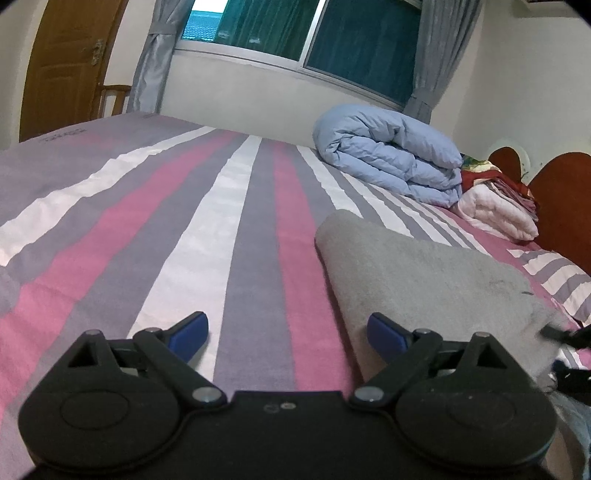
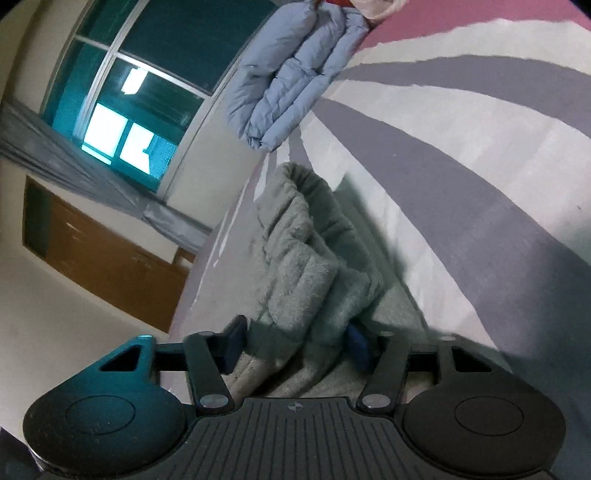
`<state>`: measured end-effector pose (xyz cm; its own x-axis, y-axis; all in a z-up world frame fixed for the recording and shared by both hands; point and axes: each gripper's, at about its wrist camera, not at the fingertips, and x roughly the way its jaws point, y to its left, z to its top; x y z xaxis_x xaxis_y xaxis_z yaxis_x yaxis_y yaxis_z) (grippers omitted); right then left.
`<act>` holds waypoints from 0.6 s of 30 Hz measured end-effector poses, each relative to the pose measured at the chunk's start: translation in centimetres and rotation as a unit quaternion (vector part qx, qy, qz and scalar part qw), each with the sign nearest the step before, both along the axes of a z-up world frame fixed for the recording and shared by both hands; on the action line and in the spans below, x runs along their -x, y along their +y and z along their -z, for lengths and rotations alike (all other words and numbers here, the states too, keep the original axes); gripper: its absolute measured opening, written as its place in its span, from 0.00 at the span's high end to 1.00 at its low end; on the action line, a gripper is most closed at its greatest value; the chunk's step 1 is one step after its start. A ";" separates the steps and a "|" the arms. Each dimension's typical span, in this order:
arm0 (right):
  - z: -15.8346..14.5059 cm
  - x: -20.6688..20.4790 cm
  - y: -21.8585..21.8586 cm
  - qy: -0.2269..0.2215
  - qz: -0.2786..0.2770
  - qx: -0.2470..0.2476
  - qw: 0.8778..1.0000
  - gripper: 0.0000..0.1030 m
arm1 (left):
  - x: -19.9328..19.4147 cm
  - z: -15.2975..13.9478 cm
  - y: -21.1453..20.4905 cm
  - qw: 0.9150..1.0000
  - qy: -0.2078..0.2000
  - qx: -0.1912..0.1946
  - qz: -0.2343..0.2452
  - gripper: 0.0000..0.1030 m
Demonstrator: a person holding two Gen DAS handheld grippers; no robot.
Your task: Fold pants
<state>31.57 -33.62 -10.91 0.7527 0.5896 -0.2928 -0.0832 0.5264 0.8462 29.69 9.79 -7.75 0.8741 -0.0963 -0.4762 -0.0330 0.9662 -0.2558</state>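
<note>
Grey pants (image 1: 424, 266) lie folded on the striped bed (image 1: 184, 221); right gripper (image 2: 295, 341) stands part-open around a bunched layer, left gripper (image 1: 288, 332) wide and empty beside them; likely release step, next smoothing.

This is a bedroom in a home, shown by a wide bed (image 1: 155, 229) under a striped sheet (pink, grey and white), a folded blue quilt (image 1: 391, 155) near a dark wooden headboard (image 1: 561, 206), a curtained window (image 1: 295, 29) and a brown wooden door (image 1: 62, 62).
</note>
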 end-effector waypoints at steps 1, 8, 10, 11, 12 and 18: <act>-0.4 0.6 -0.4 -0.023 0.005 -0.019 1.000 0.63 | 0.0 0.0 0.0 1.000 -0.001 0.000 0.001 0.15; 1.0 -0.2 -0.4 0.047 -0.004 0.025 0.999 0.62 | -0.2 0.2 -0.2 1.000 0.006 -0.005 0.000 0.15; 0.2 0.0 -0.7 0.029 -0.003 0.016 0.999 0.50 | -0.2 0.2 -0.1 1.000 0.006 -0.003 0.000 0.15; -0.2 0.6 -0.9 0.017 0.008 0.020 1.000 0.47 | -0.1 0.2 -0.1 1.000 0.006 -0.002 0.000 0.15; -0.7 1.1 -1.1 0.005 0.021 0.027 0.999 0.38 | -0.1 0.2 -0.1 1.000 0.005 -0.001 0.001 0.15; -1.6 1.1 -3.0 -0.016 0.049 0.047 0.998 0.28 | -0.2 -0.1 -0.2 1.000 -0.001 -0.002 0.018 0.15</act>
